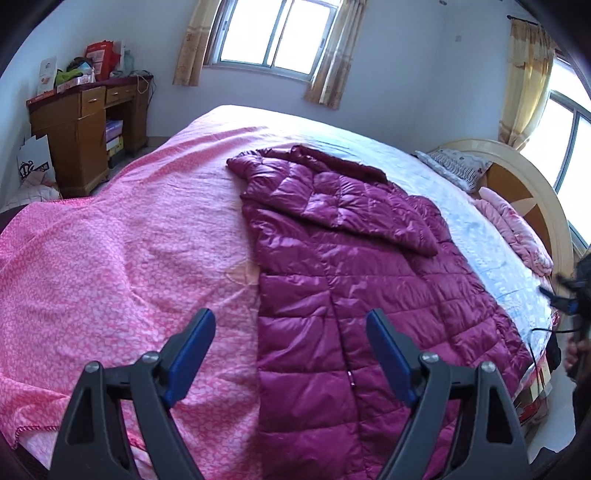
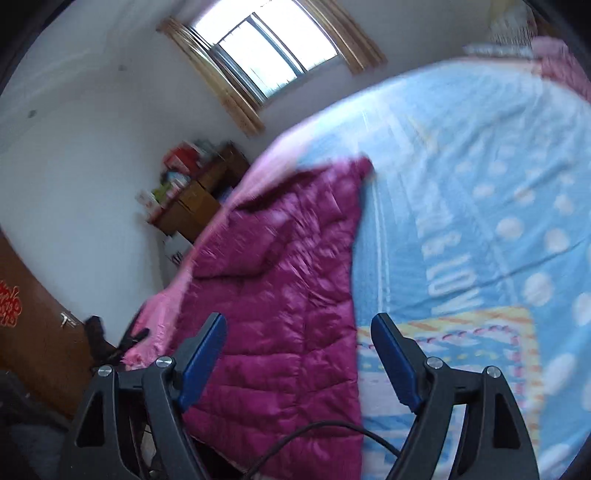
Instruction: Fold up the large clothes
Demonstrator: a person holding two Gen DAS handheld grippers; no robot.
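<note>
Left gripper point(image 1: 290, 328) spread, empty, above the jacket's point(image 1: 347, 258) near edge on the bed point(image 1: 122, 236). Right gripper point(image 2: 298, 334) also spread, nothing between the fingers — view blurred. Left view alone shows the sleeve point(image 1: 373, 218) folded across; right view alone shows the blue sheet point(image 2: 480, 184).

Daylight floods from the blown-out window point(image 1: 275, 35) above my bed point(image 1: 110, 229), left view sharp, right view smeared, edges bending dark.

Right gripper point(image 2: 297, 354) stood with jaws wide apart, nothing between them, above the magenta quilted coat point(image 2: 280, 295) lying on the blue patterned bedspread point(image 2: 480, 192) (frame motion-blurred).
</note>
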